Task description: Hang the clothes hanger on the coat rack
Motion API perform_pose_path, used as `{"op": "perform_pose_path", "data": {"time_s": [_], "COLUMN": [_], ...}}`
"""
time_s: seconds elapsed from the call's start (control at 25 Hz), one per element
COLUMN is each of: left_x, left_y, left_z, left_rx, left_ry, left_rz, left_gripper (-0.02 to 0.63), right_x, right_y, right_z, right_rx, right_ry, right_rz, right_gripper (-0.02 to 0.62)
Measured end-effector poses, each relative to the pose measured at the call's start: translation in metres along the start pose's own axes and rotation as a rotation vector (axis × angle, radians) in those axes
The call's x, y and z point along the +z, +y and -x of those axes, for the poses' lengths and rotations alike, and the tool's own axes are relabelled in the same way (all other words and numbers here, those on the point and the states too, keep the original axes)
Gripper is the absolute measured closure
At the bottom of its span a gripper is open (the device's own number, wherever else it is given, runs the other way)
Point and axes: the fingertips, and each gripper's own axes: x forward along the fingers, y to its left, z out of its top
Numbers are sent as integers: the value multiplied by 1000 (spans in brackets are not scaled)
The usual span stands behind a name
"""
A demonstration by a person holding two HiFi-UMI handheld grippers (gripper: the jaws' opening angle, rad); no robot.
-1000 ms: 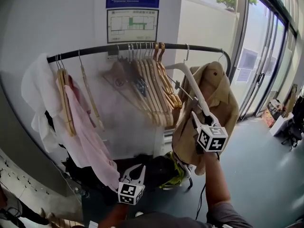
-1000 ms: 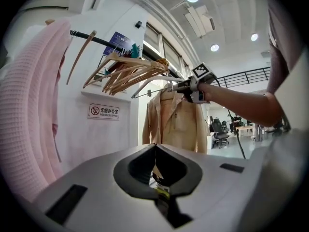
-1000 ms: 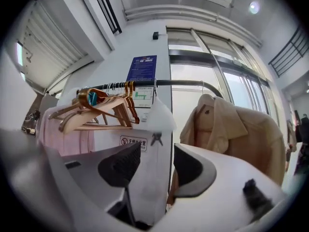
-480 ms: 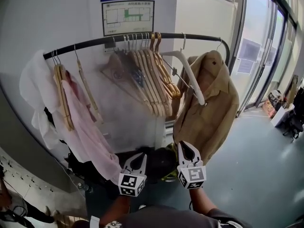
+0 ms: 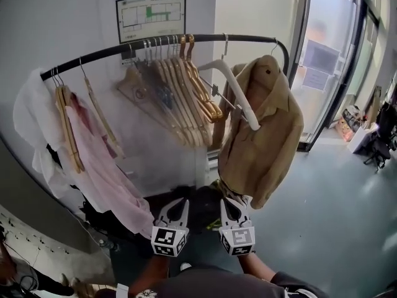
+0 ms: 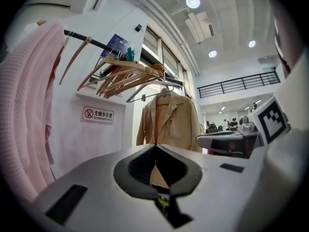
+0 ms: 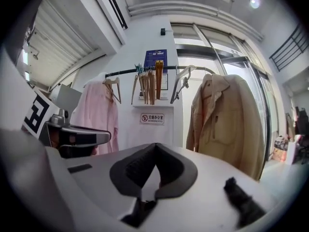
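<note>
A white clothes hanger (image 5: 232,85) hangs by its hook on the black coat rack rail (image 5: 105,54), between several wooden hangers (image 5: 180,89) and a tan jacket (image 5: 263,129). Neither gripper touches it. My right gripper (image 5: 228,201) sits low in front of the rack, well below the hanger, shut with nothing in it. My left gripper (image 5: 180,202) is just left of it, also shut and empty. In the right gripper view the shut right gripper (image 7: 155,145) points level at the white hanger (image 7: 181,82). The left gripper (image 6: 155,147) faces the jacket (image 6: 166,117).
A pink shirt (image 5: 102,166) and a white garment (image 5: 31,123) hang at the rail's left end. Dark bags and a yellow-green item (image 5: 214,219) lie under the rack. Glass doors (image 5: 329,67) stand to the right, and a white wall with a sign (image 5: 150,16) is behind.
My right gripper has come away from the white hanger's lower end and sunk beside the left gripper, its jaws closing. The hanger stays on the rail. The left gripper has barely moved.
</note>
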Motion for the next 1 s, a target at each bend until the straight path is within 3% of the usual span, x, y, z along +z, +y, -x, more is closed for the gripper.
{"op": "perform_pose_path", "data": {"time_s": [1.0], "left_x": [7], "left_y": [-47], "left_z": [-20], "left_rx": [-100], "left_ry": [-16], "left_rz": [-22], "left_gripper": [597], "right_x": [9], "right_y": [-37], "right_z": [35], "right_rx": [-110], "right_ry": [-27], "right_rz": [40], "right_gripper": [580]}}
